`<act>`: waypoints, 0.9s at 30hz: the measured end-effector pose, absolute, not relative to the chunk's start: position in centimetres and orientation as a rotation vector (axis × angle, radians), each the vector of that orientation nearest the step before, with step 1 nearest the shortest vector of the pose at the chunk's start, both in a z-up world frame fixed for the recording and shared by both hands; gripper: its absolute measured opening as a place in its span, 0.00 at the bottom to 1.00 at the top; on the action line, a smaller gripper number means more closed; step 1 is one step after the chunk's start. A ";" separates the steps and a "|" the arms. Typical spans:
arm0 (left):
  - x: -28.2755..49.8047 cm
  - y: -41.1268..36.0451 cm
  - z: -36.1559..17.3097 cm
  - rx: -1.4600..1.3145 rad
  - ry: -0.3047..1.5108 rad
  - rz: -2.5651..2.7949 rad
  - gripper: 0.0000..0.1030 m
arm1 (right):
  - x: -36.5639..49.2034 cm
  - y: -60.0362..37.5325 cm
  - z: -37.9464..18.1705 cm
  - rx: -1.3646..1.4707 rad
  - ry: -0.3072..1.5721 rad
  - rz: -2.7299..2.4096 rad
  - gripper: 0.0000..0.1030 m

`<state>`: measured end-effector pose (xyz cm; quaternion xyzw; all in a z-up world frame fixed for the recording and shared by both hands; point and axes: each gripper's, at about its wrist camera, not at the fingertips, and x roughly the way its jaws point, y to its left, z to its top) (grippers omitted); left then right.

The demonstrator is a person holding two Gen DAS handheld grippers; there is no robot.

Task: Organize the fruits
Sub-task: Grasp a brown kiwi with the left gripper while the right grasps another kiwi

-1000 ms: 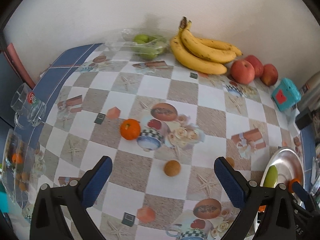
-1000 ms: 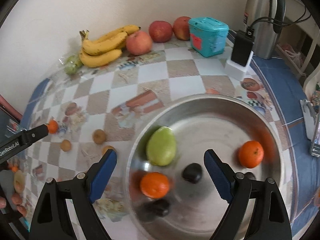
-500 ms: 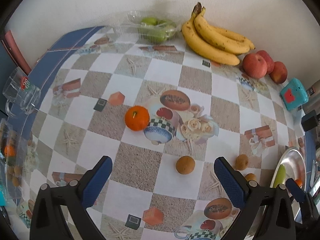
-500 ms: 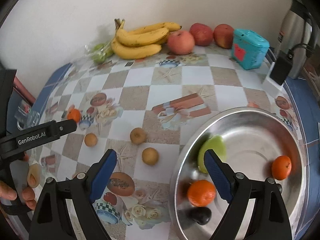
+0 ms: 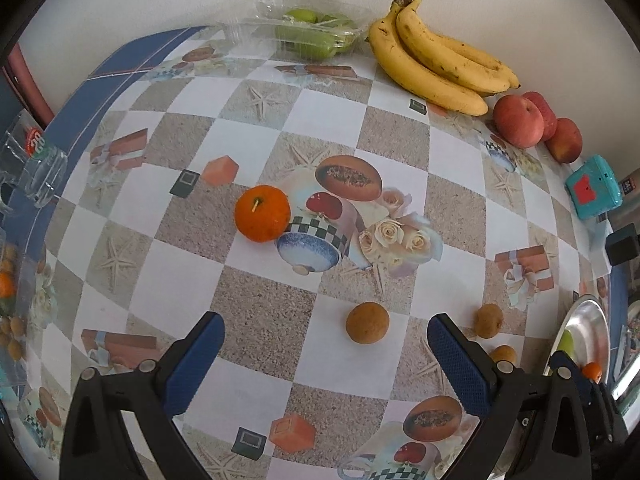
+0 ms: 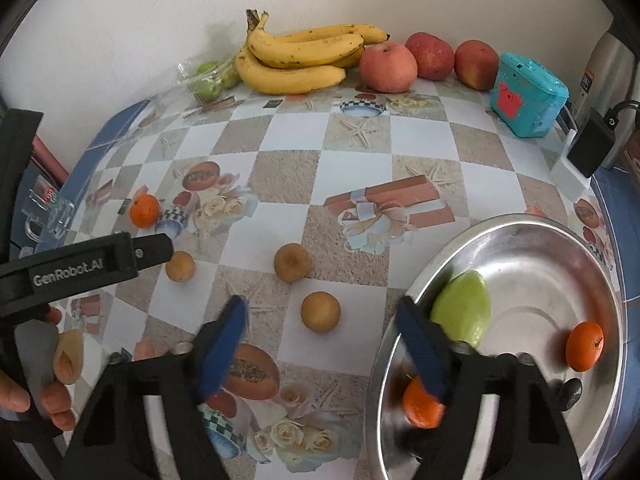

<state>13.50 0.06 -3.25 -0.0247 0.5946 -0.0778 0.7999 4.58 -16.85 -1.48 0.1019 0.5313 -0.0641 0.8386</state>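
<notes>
Your metal bowl (image 6: 520, 240) already holds a green fruit (image 6: 464, 312) and two oranges; your right gripper (image 6: 324, 344) is closing, empty, around a brown fruit (image 6: 320, 312); your left gripper (image 5: 324, 344) gapes released; two brown fruits and an orange (image 5: 262, 219) remain beyond its fingertips.

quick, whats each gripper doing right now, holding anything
Left gripper: open, empty.
Right gripper: jaws closing, nothing gripped yet; a small brown fruit sits between them.

bananas (image 6: 298, 60) behind, bowl (image 6: 592, 280) right
</notes>
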 end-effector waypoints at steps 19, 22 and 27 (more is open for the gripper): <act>13.7 -1.4 -5.1 -0.045 1.319 -0.228 0.63 | 5.7 -15.4 -3.2 0.079 1.192 -0.151 0.47; 13.7 -1.5 -5.4 -0.044 1.325 -0.231 0.53 | 5.8 -15.0 -3.5 0.058 1.200 -0.146 0.44; 13.8 -1.8 -5.6 -0.049 1.329 -0.236 0.38 | 5.8 -14.9 -4.1 0.044 1.220 -0.155 0.36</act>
